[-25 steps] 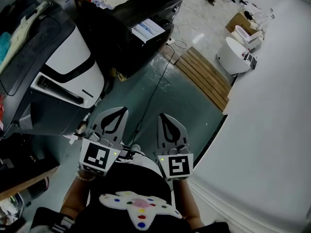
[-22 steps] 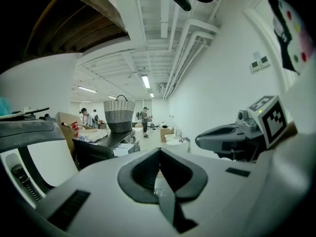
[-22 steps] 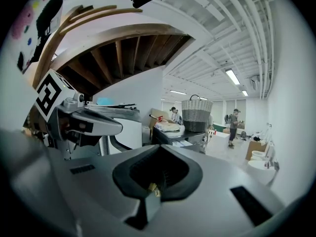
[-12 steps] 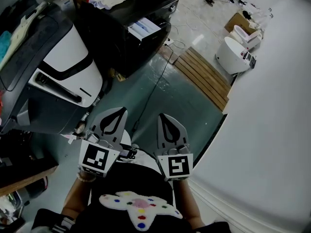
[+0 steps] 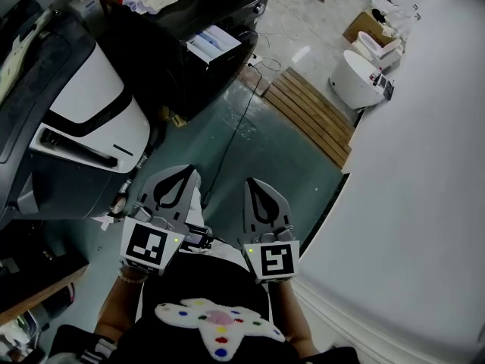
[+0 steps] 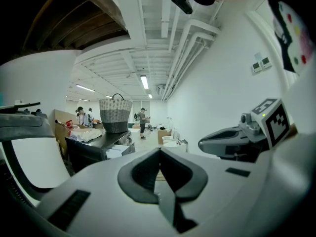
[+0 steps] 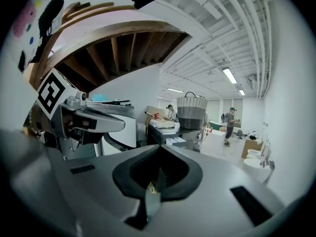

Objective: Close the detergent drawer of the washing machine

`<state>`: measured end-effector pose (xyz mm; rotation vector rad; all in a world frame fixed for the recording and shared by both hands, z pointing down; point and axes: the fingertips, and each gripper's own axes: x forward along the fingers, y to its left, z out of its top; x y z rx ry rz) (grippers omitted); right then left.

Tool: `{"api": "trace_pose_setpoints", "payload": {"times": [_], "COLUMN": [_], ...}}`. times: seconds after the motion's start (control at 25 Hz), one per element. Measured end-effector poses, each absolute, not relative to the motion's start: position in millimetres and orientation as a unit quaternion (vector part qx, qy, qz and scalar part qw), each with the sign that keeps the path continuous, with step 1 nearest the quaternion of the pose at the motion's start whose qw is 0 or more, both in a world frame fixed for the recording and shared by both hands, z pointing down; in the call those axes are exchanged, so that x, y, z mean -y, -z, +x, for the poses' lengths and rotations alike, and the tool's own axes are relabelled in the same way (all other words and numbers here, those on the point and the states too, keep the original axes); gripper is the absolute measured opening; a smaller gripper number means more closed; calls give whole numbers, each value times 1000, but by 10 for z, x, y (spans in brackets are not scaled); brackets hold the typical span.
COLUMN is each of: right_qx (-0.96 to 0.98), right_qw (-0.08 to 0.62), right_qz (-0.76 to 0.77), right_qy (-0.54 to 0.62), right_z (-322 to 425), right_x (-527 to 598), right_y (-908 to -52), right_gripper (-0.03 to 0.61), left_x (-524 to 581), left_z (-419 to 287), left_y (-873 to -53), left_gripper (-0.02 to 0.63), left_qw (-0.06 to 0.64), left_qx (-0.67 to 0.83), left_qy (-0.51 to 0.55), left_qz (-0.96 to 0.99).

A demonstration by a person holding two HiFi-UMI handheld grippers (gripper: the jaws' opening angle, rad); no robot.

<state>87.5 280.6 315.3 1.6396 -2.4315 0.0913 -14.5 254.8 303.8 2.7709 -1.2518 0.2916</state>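
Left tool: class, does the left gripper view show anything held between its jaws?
No, the left tool has its jaws shut together, with nothing between them.

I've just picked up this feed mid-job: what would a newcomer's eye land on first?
Two grey tools with black-and-white marker cubes, the left tool and right tool, both shut and empty, sit side by side at the head view's bottom centre. Next, the big black-and-white machine at left and the slatted wooden board on the green floor beyond.
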Motion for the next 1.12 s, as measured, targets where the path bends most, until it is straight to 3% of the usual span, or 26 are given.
{"api": "trace_pose_setpoints", "payload": {"times": [1.12], "right_qx": [801], "right_qw": [124], "right_qz": [585], "right_qy": [-24], "right_z": [789], "right_x": [-381], "right_y": [-3013], "right_gripper": [3], "left_x": [-16], "left_z": [-147], "left_y": [-2964], "left_gripper": [11], "left_qw": [30], "left_qx": [367], "left_qy": [-90], "left_qz": [925]}}
